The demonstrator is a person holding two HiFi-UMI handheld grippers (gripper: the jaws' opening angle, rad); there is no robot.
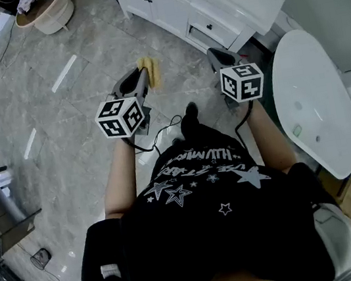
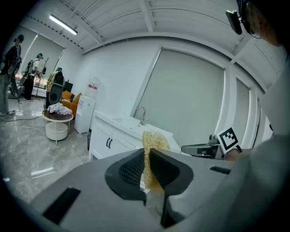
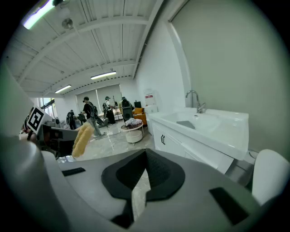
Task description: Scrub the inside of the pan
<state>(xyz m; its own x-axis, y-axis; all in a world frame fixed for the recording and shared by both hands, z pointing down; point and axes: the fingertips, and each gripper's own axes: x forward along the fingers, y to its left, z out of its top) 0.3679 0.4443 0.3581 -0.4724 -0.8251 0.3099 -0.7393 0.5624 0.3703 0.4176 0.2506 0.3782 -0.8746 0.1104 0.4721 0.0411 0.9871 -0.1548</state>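
The left gripper [image 2: 147, 153] had its fingers clamped on a sponge [image 2: 154, 141], a thin, coarse yellow pad held on edge, its long axis running out past the tips; the right gripper [image 3: 144, 156] had its fingers closed on nothing; no pan showed in any view, so the nearer hand could not be judged; ahead stood a smooth white sink cabinet [image 1: 206, 6].

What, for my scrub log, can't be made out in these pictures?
Pan: in no view.
Sink bottom: right gripper view, mostly behind its own rim.
Sponge lower half: left gripper view, clamped inside the left gripper.
Far people: right gripper view, too small.
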